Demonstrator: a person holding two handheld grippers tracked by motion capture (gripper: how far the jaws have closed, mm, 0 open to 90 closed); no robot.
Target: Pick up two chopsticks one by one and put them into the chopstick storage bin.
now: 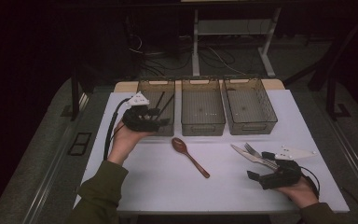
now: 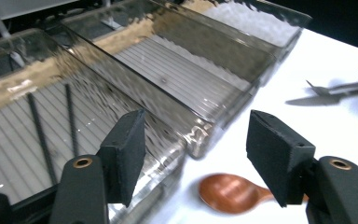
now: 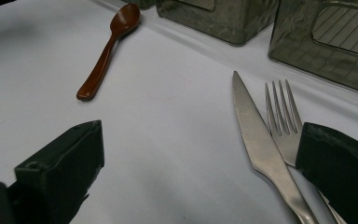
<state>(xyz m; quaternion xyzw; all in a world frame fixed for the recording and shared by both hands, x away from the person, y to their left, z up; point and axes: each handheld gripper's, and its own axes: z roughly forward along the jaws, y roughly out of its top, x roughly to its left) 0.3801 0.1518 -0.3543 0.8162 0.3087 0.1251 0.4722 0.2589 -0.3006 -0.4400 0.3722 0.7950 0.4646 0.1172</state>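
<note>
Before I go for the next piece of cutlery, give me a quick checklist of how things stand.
1. Left hand-held gripper empty, jaws apart: ok.
2. Right hand-held gripper open, nothing pinched: ok.
3. Brown spoon lying free on the white table: ok.
4. Knife and fork lie side by side, close together; picking one alone: cannot tell.
5. Left bin holds the black chopsticks: ok.
6. Middle bin and right bin free of cutlery: ok.
</note>
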